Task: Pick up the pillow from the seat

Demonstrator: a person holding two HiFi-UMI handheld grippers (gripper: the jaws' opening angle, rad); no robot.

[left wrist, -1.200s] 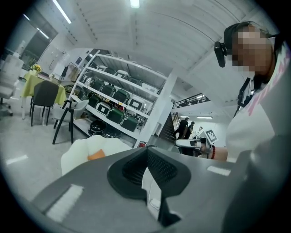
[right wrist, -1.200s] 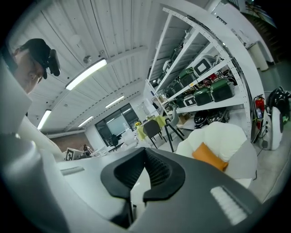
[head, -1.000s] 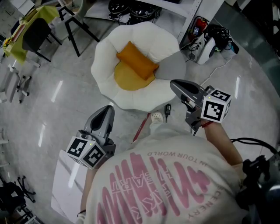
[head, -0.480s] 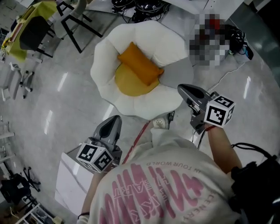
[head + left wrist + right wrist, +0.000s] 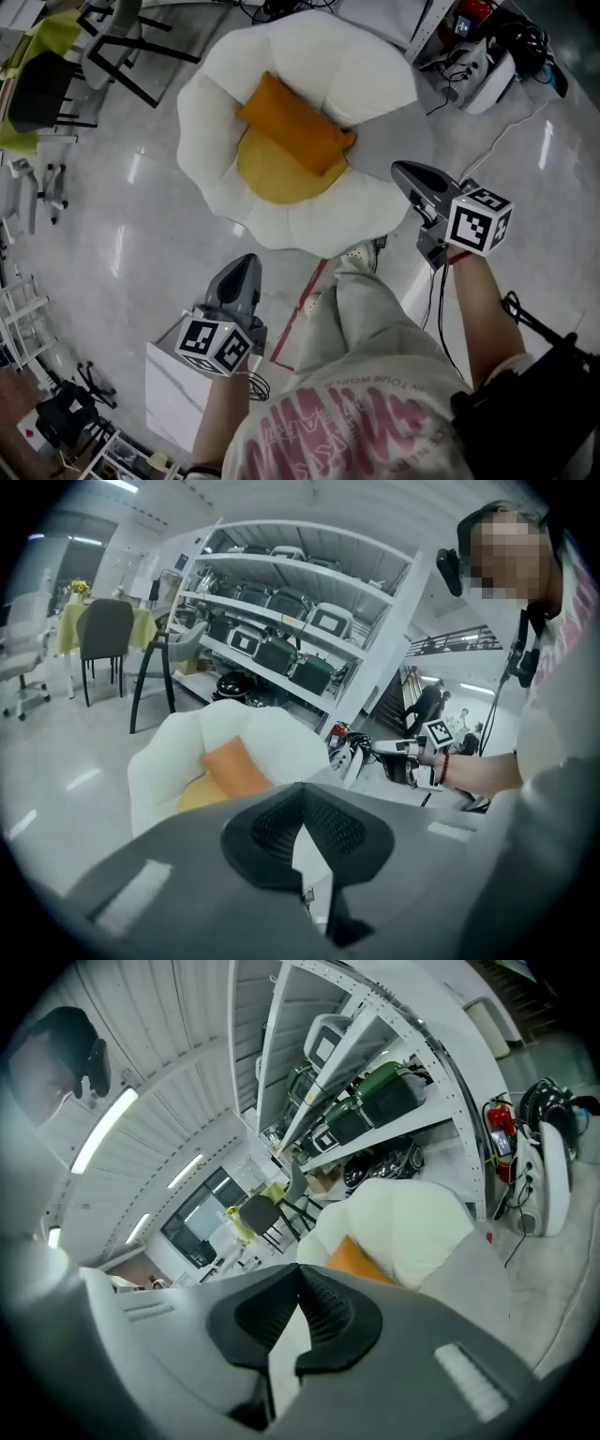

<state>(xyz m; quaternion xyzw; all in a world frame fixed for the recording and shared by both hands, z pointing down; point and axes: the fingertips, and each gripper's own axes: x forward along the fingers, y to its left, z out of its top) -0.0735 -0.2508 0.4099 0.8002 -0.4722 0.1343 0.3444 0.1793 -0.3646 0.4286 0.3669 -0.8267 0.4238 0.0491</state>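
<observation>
An orange pillow (image 5: 296, 123) lies on the yellow seat (image 5: 272, 173) of a white petal-shaped armchair (image 5: 216, 66). In the left gripper view the pillow (image 5: 234, 766) shows ahead beyond the jaws; in the right gripper view only its orange edge (image 5: 356, 1258) peeks out. My left gripper (image 5: 246, 267) hovers over the floor in front of the chair, shut and empty. My right gripper (image 5: 405, 172) hangs by the chair's front right petal, also shut with nothing held. Both stand apart from the pillow.
A grey blanket (image 5: 398, 141) drapes over the chair's right side. A black chair with a yellow cover (image 5: 33, 89) stands at the left. Shelving with cases (image 5: 281, 621) rises behind the armchair. Cables and gear (image 5: 492, 56) lie at the upper right. A white box (image 5: 173, 394) sits by my left side.
The person has stepped closer to the armchair. Both grippers have shifted a little toward it and stay shut.
</observation>
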